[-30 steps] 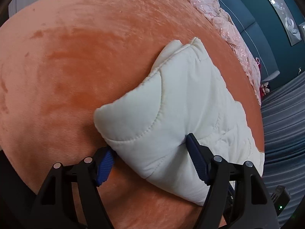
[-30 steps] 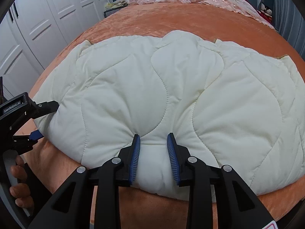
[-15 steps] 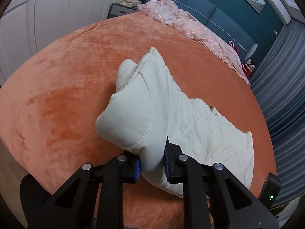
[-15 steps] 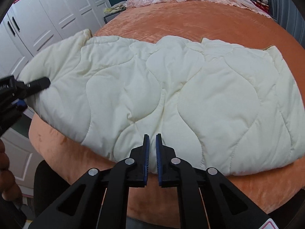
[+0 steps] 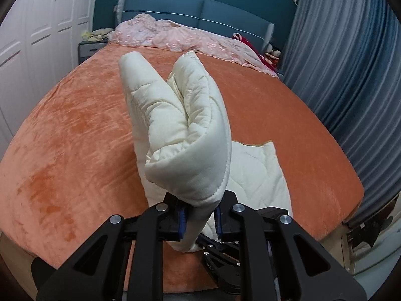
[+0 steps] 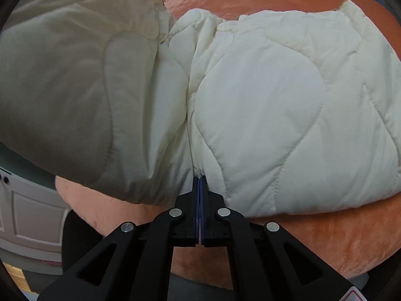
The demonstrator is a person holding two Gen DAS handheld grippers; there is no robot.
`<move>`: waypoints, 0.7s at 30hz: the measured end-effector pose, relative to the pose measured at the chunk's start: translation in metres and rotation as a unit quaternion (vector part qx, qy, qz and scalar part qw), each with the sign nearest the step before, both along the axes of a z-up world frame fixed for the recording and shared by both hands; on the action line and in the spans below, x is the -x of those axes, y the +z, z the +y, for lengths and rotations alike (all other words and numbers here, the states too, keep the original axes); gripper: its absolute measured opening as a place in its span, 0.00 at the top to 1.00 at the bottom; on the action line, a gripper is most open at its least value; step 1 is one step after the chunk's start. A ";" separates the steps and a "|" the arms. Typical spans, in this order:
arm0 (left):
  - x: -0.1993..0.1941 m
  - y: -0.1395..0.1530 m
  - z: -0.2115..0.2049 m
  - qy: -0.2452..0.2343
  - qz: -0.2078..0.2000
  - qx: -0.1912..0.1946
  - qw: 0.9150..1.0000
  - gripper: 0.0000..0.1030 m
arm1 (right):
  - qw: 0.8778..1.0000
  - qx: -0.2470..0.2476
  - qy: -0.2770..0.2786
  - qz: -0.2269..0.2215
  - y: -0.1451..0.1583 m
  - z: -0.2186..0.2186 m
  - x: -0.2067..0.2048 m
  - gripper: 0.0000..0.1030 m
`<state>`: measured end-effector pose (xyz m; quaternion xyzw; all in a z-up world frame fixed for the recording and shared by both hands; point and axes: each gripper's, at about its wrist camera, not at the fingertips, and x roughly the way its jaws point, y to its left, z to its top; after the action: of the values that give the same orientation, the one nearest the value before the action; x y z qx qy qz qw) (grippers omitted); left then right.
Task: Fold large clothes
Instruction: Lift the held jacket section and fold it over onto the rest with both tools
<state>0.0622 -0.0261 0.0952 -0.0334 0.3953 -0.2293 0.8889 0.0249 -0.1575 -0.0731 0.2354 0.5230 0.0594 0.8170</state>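
Note:
A cream quilted padded garment (image 5: 183, 135) lies on an orange velvet bed (image 5: 75, 130). My left gripper (image 5: 199, 219) is shut on its thick near corner and holds it raised, so the fabric stands up in a fold before the camera. My right gripper (image 6: 199, 188) is shut on the garment's near edge (image 6: 263, 115), its jaws pressed together on a pinch of fabric. The lifted left part hangs in shadow over the left of the right wrist view (image 6: 75, 87). The right gripper's body shows below the left one (image 5: 220, 255).
A pink lace blanket (image 5: 190, 40) lies along the blue headboard (image 5: 200, 12) at the bed's far end. White wardrobe doors (image 5: 37, 37) stand on the left, grey-blue curtains (image 5: 351, 62) on the right. The bed's near edge drops off just below both grippers.
My left gripper lifted its corner of the garment up and toward the right gripper, folding the left part over. The right gripper closed fully on the near edge.

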 end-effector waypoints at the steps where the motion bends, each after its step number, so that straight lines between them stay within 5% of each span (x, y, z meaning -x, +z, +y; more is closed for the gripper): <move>1: 0.001 -0.001 -0.012 -0.013 0.001 -0.004 1.000 0.85 | 1.000 -0.006 -0.010 -0.002 0.007 -0.011 0.007 1.00; 9: 0.008 -0.047 -0.098 -0.093 0.033 -0.051 0.994 0.85 | 0.995 0.046 -0.092 -0.003 0.040 -0.107 0.064 0.95; 12: 0.010 -0.077 -0.123 -0.109 0.073 -0.065 0.989 0.85 | 0.992 0.060 -0.114 -0.005 0.043 -0.134 0.076 0.93; 17: 0.019 -0.106 -0.145 -0.118 0.078 -0.110 0.984 0.83 | 0.988 0.061 -0.143 -0.010 0.055 -0.162 0.093 0.92; 19: 0.020 -0.100 -0.142 -0.115 0.078 -0.103 0.985 0.77 | 0.986 0.054 -0.159 -0.018 0.066 -0.169 0.091 0.89; 21: 0.024 -0.085 -0.133 -0.125 0.081 -0.062 0.987 0.42 | 0.983 0.054 -0.170 -0.030 0.082 -0.169 0.086 0.86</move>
<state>0.0385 -0.1595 0.0098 0.0530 0.4802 -0.3105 0.8186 -0.0613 -0.3267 0.0086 0.2747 0.4528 -0.1017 0.8421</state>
